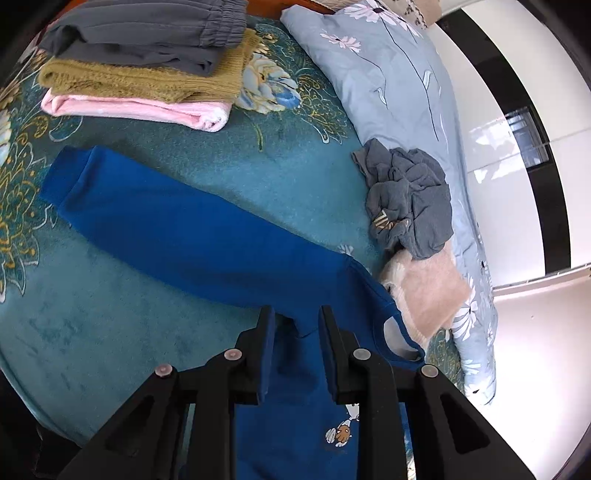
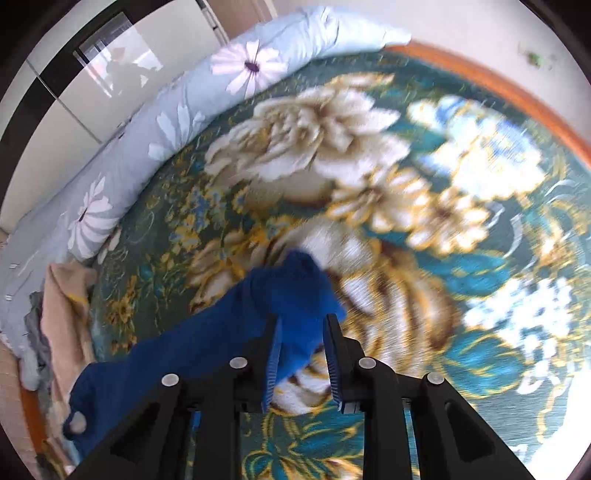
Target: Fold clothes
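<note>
A bright blue sweatshirt with a small cartoon print (image 1: 207,236) lies on the teal plush blanket with big cream and gold flowers (image 1: 110,325). In the left view, one long sleeve runs from the middle left of the frame down to the bottom middle, where the body of the top sits under the black left gripper (image 1: 297,314). Its two fingers stand a little apart with blue cloth between them, and I cannot tell if they pinch it.

In the right view (it is quite blurry), the black right gripper (image 2: 303,321) has the end of the other blue sleeve (image 2: 291,291) bunched between its fingers near the lower middle of the frame. The sleeve looks lifted off the blanket there, but a gap shows beside the right finger, so I cannot tell if it is gripped.

At the upper left of the left view sits a folded pile: grey trousers (image 1: 147,33) on top, a mustard knit (image 1: 147,81) under them, a pink fleece (image 1: 140,109) at the bottom. At the right, a crumpled grey garment (image 1: 410,199) lies on a fuzzy beige sweater (image 1: 428,291), beside a pale blue quilt with white daisies (image 1: 388,74).
</note>
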Demonstrator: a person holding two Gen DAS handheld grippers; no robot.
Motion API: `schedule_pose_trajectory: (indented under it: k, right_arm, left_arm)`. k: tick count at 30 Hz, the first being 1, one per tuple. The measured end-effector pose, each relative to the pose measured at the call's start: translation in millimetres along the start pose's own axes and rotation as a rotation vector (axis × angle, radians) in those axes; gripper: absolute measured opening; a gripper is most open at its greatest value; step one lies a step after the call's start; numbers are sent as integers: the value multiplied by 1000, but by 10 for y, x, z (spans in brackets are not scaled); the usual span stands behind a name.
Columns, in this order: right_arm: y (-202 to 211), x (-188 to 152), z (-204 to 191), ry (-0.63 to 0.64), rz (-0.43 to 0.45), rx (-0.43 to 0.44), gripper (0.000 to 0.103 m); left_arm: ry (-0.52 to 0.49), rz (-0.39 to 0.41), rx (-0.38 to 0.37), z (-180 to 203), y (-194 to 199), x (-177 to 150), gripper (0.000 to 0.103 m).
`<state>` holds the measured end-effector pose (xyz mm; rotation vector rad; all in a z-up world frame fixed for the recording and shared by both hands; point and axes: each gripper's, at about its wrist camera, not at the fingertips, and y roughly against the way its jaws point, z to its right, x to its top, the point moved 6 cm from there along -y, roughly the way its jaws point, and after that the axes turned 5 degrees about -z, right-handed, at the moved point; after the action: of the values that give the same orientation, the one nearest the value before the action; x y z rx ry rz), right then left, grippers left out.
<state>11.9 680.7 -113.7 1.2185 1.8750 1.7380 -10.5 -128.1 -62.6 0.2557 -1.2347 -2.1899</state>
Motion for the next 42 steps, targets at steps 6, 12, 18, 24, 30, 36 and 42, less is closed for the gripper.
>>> schedule_pose_trajectory:
  k: [6, 12, 18, 24, 30, 36, 42]
  right_arm:
    - [428, -90, -633, 107, 72, 110, 28]
    - [-134, -806, -2068, 122, -276, 501, 28]
    - [-799, -1394, -3054, -45, -533, 600, 41]
    - [-1142, -1578, -3270, -213, -610, 522, 42]
    - [-1166, -1562, -3409, -133, -596, 422, 34]
    - [-1121, -1463, -3557, -60, -567, 366, 10]
    - [-908, -1161, -3973, 19, -483, 402, 9]
  left_arm:
    - [-41, -26, 18, 170, -225, 26, 24]
    - [-78, -84, 7, 300, -475, -47, 24]
    - [-62, -90, -5, 182, -493, -13, 24]
    - [-27, -106, -32, 112, -577, 17, 24]
    - [-37, -150, -45, 151, -726, -10, 24]
    - [-19, -160, -69, 153, -774, -9, 24]
    - [-21, -157, -74, 164, -780, -7, 24]
